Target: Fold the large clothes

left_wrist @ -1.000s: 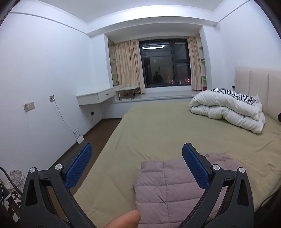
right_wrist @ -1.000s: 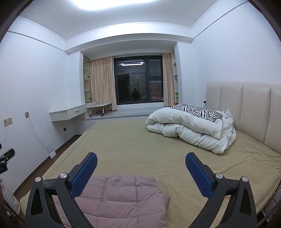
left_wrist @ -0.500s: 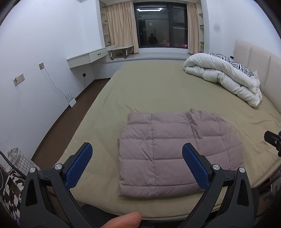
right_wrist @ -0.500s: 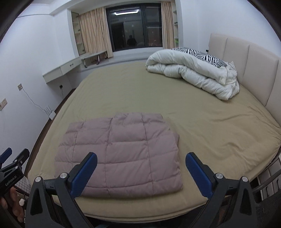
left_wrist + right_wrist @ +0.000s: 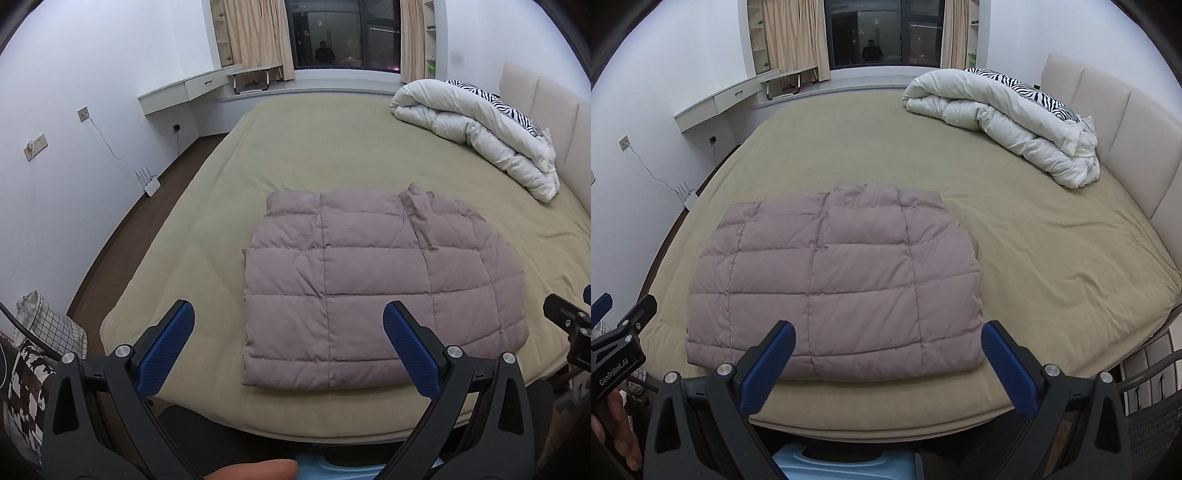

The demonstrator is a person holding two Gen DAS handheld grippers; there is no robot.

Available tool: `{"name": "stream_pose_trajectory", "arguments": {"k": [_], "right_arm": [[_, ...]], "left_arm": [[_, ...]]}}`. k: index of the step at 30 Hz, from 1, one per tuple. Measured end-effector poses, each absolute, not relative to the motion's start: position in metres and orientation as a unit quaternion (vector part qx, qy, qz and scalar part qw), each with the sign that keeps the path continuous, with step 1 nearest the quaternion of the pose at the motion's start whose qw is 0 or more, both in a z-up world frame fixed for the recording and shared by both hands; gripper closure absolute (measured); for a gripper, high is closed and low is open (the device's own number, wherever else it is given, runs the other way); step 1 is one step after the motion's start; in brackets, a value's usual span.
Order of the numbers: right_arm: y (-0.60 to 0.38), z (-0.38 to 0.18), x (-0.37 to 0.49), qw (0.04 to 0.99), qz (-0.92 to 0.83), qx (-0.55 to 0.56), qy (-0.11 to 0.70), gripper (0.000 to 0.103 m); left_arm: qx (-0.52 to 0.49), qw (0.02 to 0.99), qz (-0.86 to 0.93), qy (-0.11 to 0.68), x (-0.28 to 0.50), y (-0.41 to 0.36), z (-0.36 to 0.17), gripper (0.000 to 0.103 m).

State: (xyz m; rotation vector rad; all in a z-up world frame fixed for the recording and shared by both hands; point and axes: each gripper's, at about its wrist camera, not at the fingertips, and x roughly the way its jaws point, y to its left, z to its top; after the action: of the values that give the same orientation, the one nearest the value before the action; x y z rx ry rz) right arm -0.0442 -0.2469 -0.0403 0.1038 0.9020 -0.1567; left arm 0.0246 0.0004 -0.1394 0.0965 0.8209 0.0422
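Where bed (image 5: 332, 155) ends, jacket (image 5: 369, 288) folded, underlayers hidden.

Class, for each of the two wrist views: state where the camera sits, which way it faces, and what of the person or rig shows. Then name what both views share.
Left wrist: sits on the left claw, above the foot of the bed, facing the window; a fingertip and the right claw's edge show.
Right wrist: sits on the right claw, same heading; the left claw shows at left.
Shared: folded mauve down jacket, white duvet, both claws open.
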Motion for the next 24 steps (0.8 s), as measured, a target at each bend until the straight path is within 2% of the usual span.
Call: {"name": "stream_pose_trajectory", "arguments": {"k": [24], "right_arm": [[-0.245, -0.055, -0.043, 0.888, -0.074, 0.049, 0.451, 0.000]], "left_arm": [[0.069, 0.906, 0.015, 0.417, 0.034, -0.006, -0.165, 0.000]]}}
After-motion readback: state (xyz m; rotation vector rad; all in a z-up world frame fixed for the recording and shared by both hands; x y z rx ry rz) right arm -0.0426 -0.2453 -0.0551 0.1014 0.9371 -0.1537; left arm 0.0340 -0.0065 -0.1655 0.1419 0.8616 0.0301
